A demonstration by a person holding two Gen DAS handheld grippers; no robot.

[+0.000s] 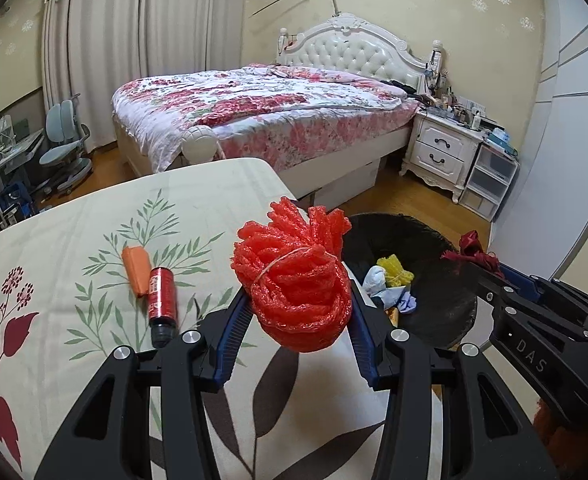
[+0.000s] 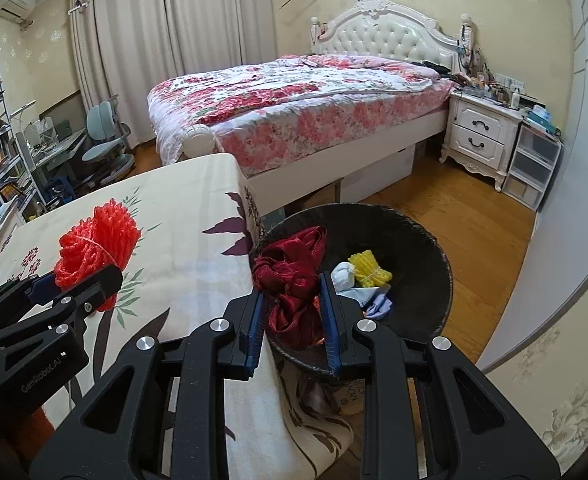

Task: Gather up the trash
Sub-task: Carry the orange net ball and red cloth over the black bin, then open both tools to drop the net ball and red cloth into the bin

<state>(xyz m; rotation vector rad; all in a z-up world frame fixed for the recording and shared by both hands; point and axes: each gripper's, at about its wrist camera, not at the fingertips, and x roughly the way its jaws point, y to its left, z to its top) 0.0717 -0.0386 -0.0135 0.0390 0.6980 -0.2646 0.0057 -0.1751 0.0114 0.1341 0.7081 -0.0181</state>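
So we've got both hands loaded here. Our left gripper (image 1: 300,320) is clamped on the red foam net bundle (image 1: 294,280), jaws spread fairly wide around it and pinching its lower half, and it's hanging over the right edge of the tabletop (image 1: 73,240), just left of the black trash bin (image 1: 434,240). Our right gripper (image 2: 291,312) is closed much narrower on the dark red ribbon (image 2: 294,276), and that one sits right over the near-left rim of the bin.

The step in hand looks like the drop, and the ribbon is closest, so we'd say let that go first. We want to nudge the right gripper a bit farther over the middle of the bin before opening, because the ribbon is floppy and a loose tail could drape over the rim and drag the whole thing out onto the floor.

For the net bundle: it's light and springy, so it may bounce. We should carry it right, past the rim, and open up low over the yellow net (image 1: 394,272) and white wads (image 1: 378,280) already in there.

Also worth keeping the two grippers apart so they don't bump over the bin.

Still on the tabletop: an orange wrapper (image 1: 135,272) and a small red bottle (image 1: 161,300) touching it, far left of the bin.
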